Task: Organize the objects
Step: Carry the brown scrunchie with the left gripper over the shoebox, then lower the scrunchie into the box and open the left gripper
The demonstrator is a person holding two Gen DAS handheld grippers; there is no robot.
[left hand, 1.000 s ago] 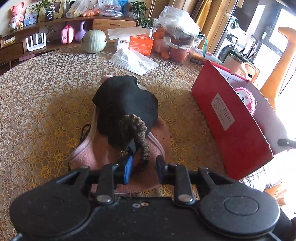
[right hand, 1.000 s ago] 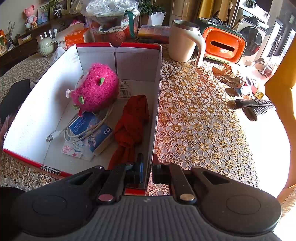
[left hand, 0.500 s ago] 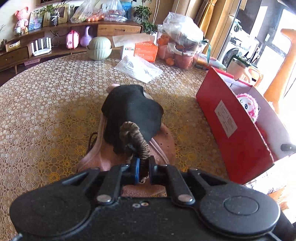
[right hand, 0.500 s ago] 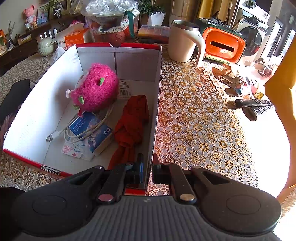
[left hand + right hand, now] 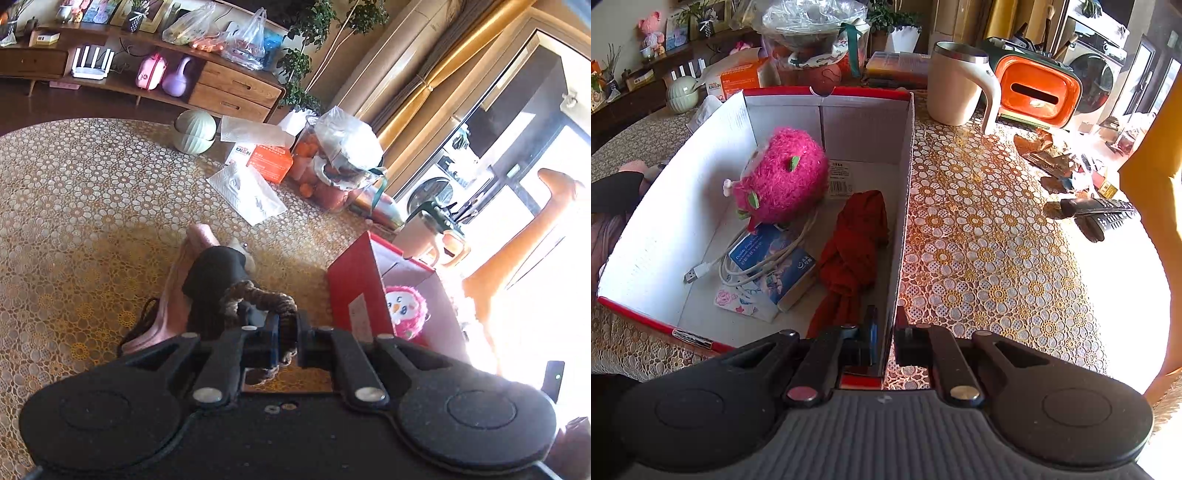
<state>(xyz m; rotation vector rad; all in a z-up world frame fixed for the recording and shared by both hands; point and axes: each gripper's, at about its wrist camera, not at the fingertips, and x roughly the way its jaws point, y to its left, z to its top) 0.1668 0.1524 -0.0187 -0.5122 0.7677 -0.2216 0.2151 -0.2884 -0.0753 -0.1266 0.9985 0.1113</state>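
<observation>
My left gripper (image 5: 286,338) is shut on a brown braided rope (image 5: 271,299) and holds it lifted above a black cloth (image 5: 212,275) and a pink cloth (image 5: 171,302) on the table. The red box (image 5: 354,291) stands to its right. My right gripper (image 5: 884,341) is shut on the right wall of that box (image 5: 903,206). Inside the box lie a pink plush toy (image 5: 783,177), a red cloth (image 5: 855,251), a white USB cable (image 5: 738,264) and a blue packet (image 5: 775,264).
A cream mug (image 5: 955,86), an orange case (image 5: 1036,88) and remotes (image 5: 1102,216) sit right of the box. A bagged fruit basket (image 5: 341,162), an orange tissue box (image 5: 267,158), a white packet (image 5: 245,192) and a green bowl (image 5: 194,131) stand on the table's far side.
My left gripper closed on the braided rope, then lifted it and swung toward the red box. The right gripper and the box have not moved.
</observation>
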